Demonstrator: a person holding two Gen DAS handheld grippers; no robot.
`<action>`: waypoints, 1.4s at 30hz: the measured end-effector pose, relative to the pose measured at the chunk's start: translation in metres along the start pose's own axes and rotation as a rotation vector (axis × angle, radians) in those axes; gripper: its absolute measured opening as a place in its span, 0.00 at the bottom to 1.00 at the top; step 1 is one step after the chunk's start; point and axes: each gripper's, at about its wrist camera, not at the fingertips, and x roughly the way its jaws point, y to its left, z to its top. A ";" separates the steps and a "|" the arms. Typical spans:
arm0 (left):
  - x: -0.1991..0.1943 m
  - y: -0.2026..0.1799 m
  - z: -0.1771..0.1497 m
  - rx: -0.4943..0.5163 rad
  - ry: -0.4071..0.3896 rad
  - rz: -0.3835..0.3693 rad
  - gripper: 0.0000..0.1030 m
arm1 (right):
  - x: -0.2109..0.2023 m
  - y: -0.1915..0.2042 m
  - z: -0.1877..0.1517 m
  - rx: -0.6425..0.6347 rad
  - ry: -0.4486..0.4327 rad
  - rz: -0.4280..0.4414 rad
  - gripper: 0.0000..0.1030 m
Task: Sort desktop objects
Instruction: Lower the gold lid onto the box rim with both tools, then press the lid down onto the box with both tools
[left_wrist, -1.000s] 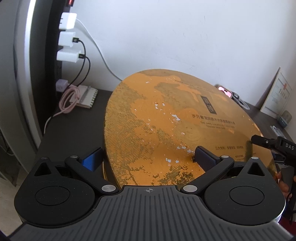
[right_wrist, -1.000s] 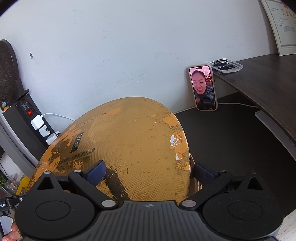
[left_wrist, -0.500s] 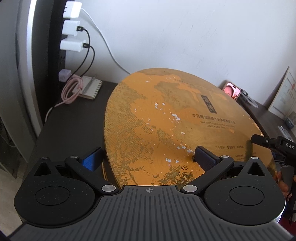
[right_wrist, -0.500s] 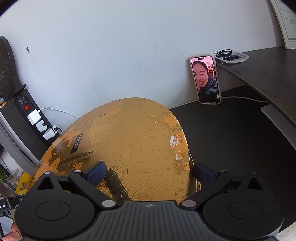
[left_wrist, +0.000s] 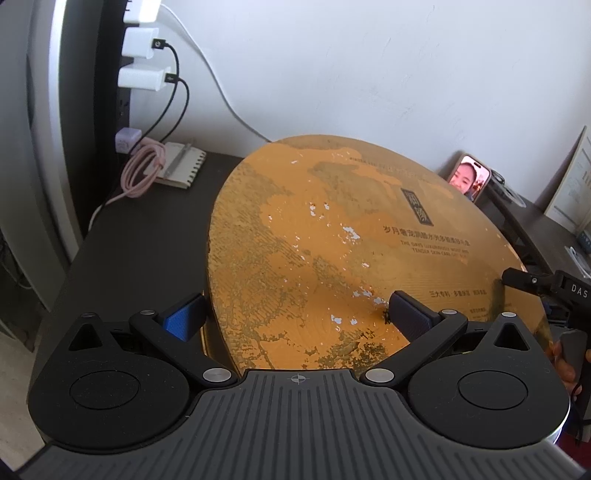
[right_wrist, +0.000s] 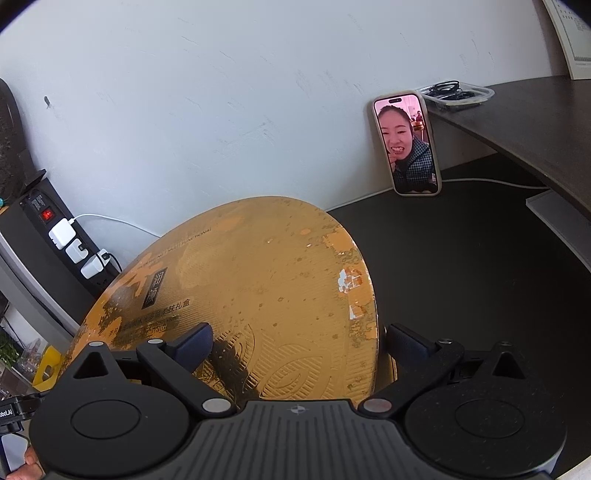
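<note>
A large round gold gift box with worn paint and printed text is held tilted above the dark desk by both grippers at opposite edges. My left gripper is shut on its near rim, one blue pad under the edge and the other on the lid. In the right wrist view the same box fills the lower middle. My right gripper is shut on that rim, its left finger on the lid and its right one past the edge.
A lit phone leans on the white wall. A black power strip with white chargers stands at the left, with a coiled pink cable and a small notebook below it. A raised shelf carries a clear tray.
Both grippers have carried the box closer to the wall and the phone, which looks larger now. Both grips are unchanged.
</note>
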 end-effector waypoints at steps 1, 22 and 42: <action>0.001 0.000 0.001 0.001 0.002 -0.001 1.00 | 0.001 0.000 0.000 0.003 0.001 -0.003 1.00; 0.014 0.006 0.004 0.011 0.001 -0.016 1.00 | 0.005 0.011 -0.006 0.028 0.002 -0.079 1.00; 0.019 0.022 0.000 -0.061 -0.002 -0.019 0.99 | 0.004 0.012 -0.004 0.067 -0.020 -0.088 1.00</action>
